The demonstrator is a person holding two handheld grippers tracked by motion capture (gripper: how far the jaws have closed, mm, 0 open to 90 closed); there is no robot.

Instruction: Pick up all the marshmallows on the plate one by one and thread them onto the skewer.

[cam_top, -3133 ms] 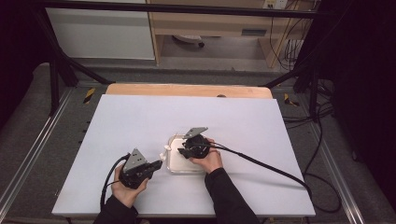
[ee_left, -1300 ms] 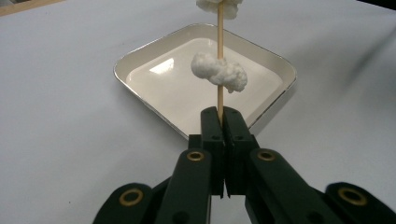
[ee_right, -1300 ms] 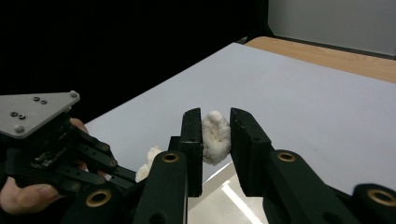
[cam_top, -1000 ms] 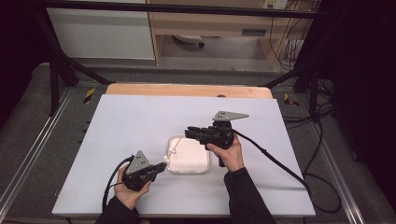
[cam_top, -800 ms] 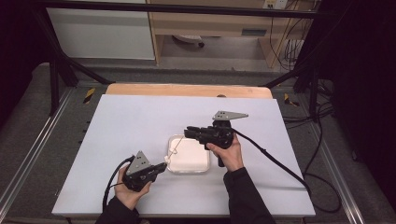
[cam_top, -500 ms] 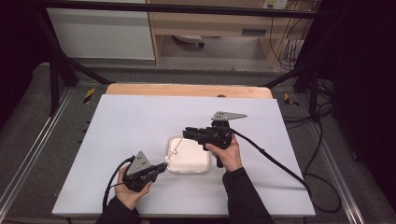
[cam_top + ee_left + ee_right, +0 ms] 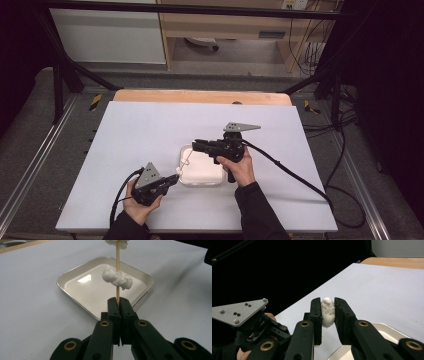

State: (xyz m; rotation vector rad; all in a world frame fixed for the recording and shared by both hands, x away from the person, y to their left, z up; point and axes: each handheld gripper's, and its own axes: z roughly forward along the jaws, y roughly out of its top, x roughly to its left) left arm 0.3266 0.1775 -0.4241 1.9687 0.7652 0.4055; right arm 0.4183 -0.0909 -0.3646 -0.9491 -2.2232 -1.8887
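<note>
Left gripper, low at the near edge of the tabletop: jaws pressed together on the bottom end of a thin wooden skewer. Skewer stands up and away from the jaws, over a shallow white square dish. One white fluffy lump is threaded partway up the skewer, above the dish; a second white lump sits higher, cut off at the top edge of the left gripper view.

Right gripper, held above the far right side of the dish in the high view: jaws clamped on a separate white fluffy piece, which fills the gap between the pads. This piece is off the tabletop, raised over the dish's corner.

Dish lies flat near the middle of the tabletop, between the two hands. The left hand and the grey three-cornered plate of its gripper show beyond the right gripper's jaws.
</note>
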